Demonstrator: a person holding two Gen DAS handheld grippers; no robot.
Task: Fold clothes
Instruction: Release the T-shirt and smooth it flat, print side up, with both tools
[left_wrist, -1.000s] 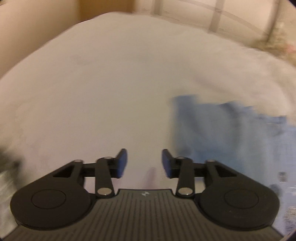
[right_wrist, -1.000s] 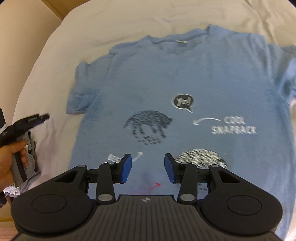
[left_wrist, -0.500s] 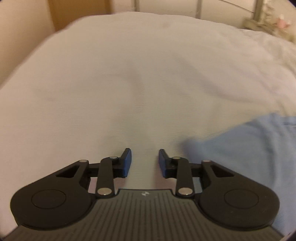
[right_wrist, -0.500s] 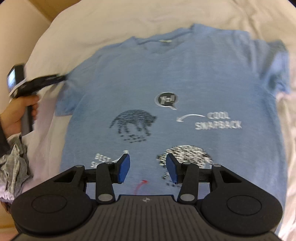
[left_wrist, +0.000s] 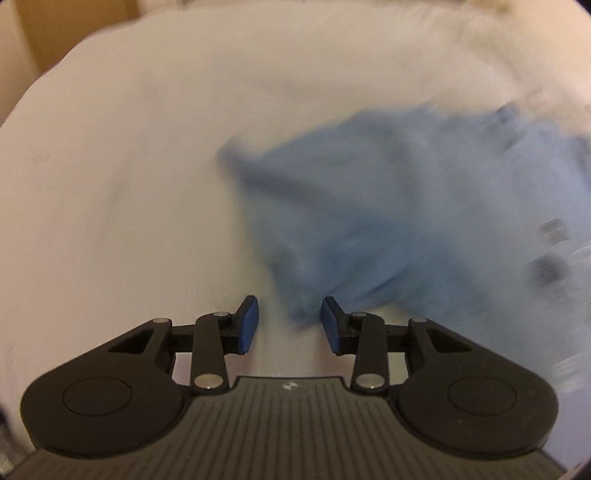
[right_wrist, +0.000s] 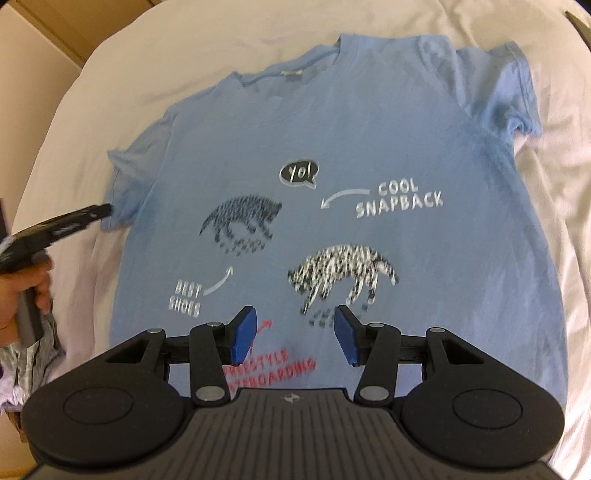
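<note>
Left gripper (left_wrist: 289, 320) has reached the blue T-shirt (right_wrist: 332, 155) sleeve on the white bedsheet (right_wrist: 74, 122); both fingers released, opening.

Blue graphic tee (right_wrist: 369, 122) lies flat, print up, on white bedsheet (right_wrist: 184, 48).

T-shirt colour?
Light blue T-shirt, printed animals and text; clearest in the right wrist view.

Left wrist view: steeply down, close over the blue T-shirt's (left_wrist: 369, 206) sleeve. Right wrist view: steeply down from its hem. Both share that sleeve (right_wrist: 123, 184).
</note>
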